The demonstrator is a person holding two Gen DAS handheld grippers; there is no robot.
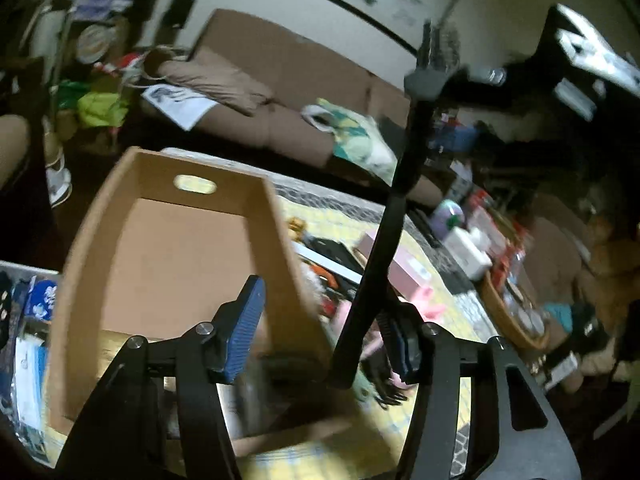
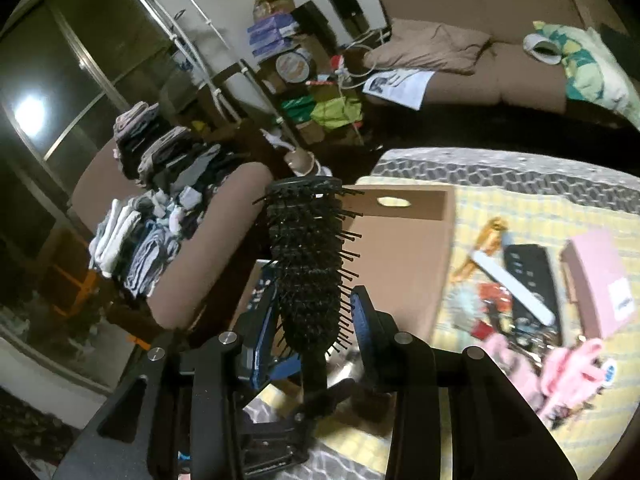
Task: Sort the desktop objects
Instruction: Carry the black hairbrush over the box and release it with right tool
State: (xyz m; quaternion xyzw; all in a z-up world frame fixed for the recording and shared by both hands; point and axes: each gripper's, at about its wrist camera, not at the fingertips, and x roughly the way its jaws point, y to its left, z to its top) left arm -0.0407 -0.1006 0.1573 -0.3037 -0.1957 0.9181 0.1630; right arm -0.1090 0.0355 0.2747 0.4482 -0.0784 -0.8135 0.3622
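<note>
Two grippers in my report. My right gripper (image 2: 316, 316) has its jaws clenched on the black hairbrush (image 2: 310, 256), bristles up, held near the cardboard box (image 1: 180, 248). My left gripper (image 1: 320, 336) stands released over that box, grasping nothing. I judge sorting barely begun: the box floor looks bare, and a clutter pile (image 2: 516, 304) remains on the table (image 2: 532, 208).
</note>
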